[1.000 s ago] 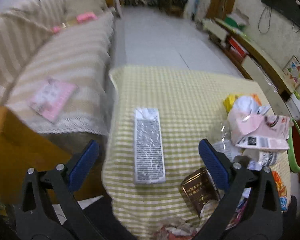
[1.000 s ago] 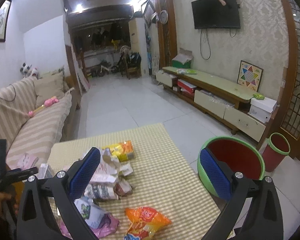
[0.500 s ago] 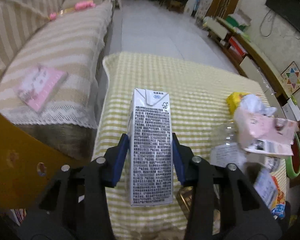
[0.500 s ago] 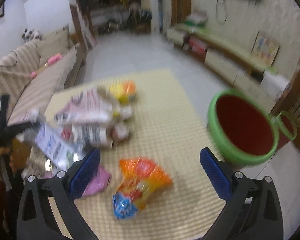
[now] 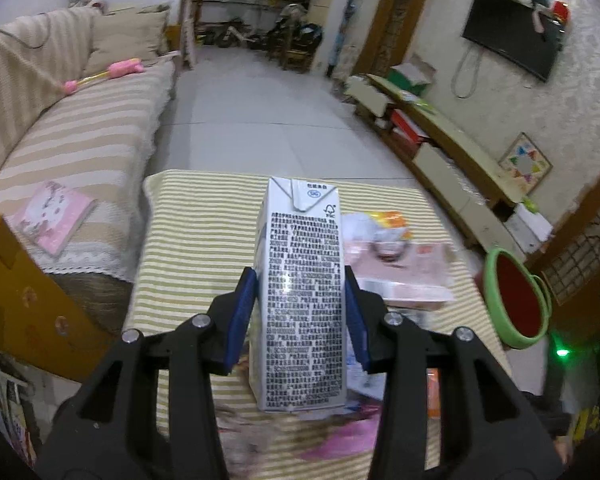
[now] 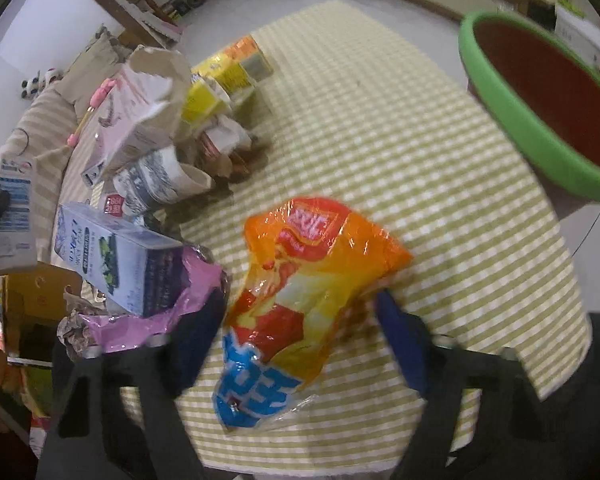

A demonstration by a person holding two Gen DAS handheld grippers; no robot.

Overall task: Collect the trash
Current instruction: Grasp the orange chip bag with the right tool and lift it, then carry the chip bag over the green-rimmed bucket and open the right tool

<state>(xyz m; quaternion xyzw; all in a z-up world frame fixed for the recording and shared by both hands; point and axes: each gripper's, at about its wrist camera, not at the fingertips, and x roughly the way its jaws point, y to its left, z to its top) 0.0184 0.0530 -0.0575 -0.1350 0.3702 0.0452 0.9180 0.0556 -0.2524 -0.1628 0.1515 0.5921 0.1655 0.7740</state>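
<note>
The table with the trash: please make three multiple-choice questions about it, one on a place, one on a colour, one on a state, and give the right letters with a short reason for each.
1. Where is the orange snack bag?
A. inside the basin
B. on the checked cloth, between the right gripper's fingers
C. on the sofa

2. What colour is the basin's rim?
A. green
B. blue
C. white

3. What state is the left gripper in?
A. open and empty
B. shut on a pink book
C. shut on the milk carton

Answers:
1 B: the bag lies on the tablecloth, a blue pad on each side.
2 A: a green rim surrounds a red inside.
3 C: both pads press the carton's sides.
</note>
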